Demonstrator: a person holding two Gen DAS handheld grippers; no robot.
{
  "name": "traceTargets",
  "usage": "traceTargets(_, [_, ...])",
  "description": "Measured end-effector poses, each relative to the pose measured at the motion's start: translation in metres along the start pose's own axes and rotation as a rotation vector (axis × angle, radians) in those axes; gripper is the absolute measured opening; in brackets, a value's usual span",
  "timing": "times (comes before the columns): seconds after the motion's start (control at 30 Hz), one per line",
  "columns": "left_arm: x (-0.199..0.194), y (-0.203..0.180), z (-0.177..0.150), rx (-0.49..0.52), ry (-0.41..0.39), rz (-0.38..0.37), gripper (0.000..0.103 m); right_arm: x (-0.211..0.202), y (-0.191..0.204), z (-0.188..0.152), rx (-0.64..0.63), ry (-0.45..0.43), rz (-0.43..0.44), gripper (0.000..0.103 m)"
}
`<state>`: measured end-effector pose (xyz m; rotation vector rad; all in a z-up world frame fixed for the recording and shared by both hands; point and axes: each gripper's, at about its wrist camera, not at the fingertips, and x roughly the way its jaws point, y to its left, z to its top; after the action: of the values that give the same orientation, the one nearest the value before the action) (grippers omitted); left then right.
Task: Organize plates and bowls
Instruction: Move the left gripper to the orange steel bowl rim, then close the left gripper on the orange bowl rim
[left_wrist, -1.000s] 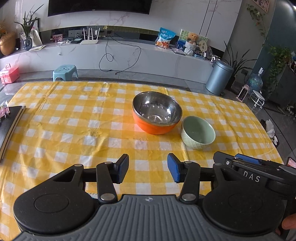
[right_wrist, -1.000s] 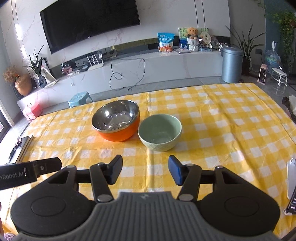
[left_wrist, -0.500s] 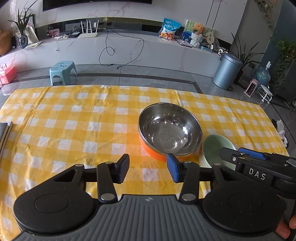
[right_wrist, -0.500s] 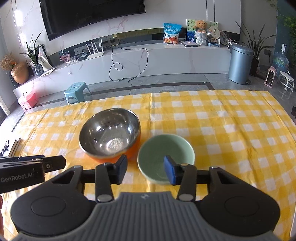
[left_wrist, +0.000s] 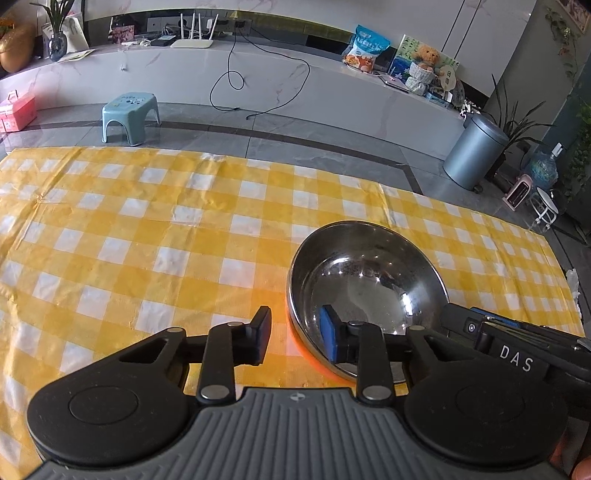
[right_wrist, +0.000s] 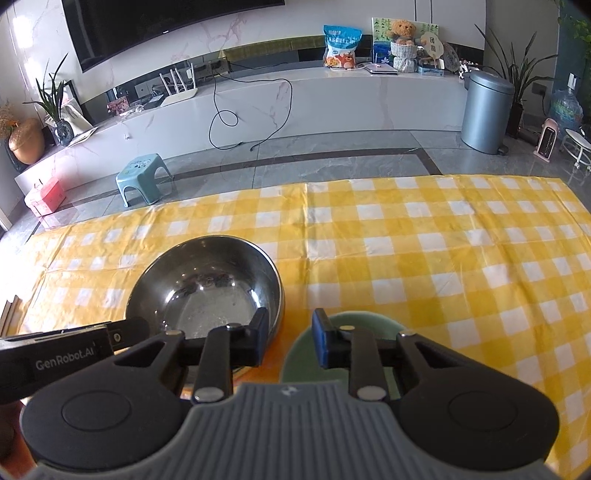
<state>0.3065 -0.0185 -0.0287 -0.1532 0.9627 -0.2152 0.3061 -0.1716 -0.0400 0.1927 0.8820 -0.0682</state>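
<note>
Bowls are seen side by side on the yellow-checked tabletop (right_wrist: 424, 258): a steel bowl with an orange outside (left_wrist: 364, 291) and, just to its right, a green bowl (right_wrist: 354, 325), largely hidden in the right wrist view behind the tool. The left gripper (left_wrist: 293, 338) is set astride the steel bowl's near-left rim — its blue pad inside, the black one outside — and its jaws are closing, with no pressing on the rim visible. The right gripper (right_wrist: 288, 341) straddles the green bowl's left rim; its jaws are likewise closing, a gap remaining.
</note>
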Motion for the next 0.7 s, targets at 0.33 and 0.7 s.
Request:
traceTargets(0.33, [0.009,-0.003,0.003,0.000,0.007,0.006,0.014,0.018,0.003,0.001,0.013,0.021,0.013,0.009])
traceTargets(0.7, [-0.032,-0.003,-0.008,0.021,-0.038,0.009,0.013,-0.010,0.011,-0.012,0.024,0.015,0.018,0.005])
